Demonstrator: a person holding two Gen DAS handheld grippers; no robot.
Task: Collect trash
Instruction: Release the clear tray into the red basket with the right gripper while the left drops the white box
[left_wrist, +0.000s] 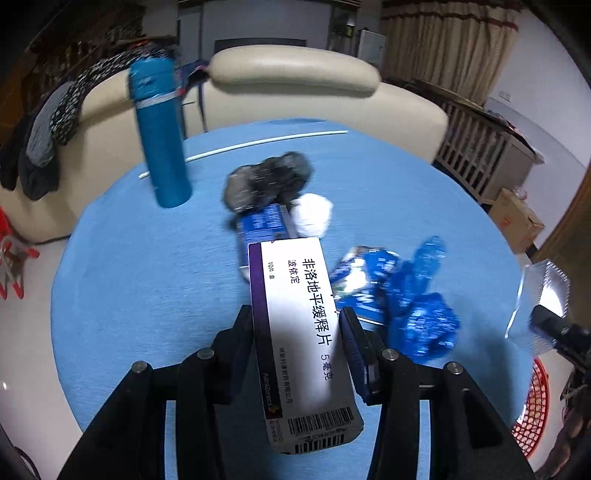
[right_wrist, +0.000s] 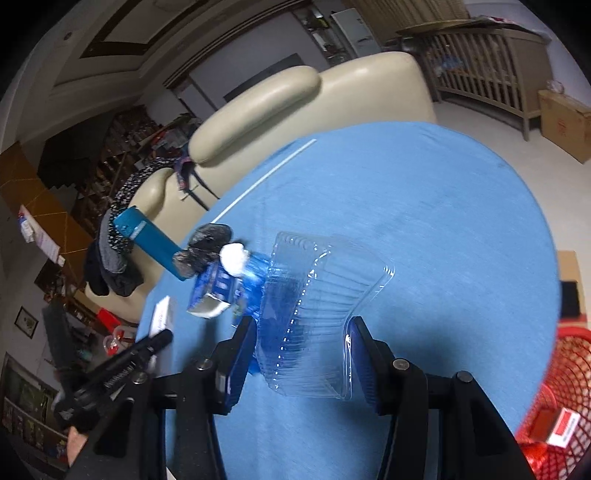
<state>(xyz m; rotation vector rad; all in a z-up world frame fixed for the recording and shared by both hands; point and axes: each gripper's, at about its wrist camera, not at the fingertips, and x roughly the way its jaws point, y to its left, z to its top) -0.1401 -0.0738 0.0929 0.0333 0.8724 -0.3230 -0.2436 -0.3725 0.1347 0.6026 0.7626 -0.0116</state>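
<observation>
While the left tool clamps a white box above the blue table, the right tool clamps a clear tray.

My left claw is angled downward, its two black fingers clamped on the sides of a white medicine box. My right claw tilts down too, rolled to one side, both fingers pressed against a clear plastic container.
</observation>
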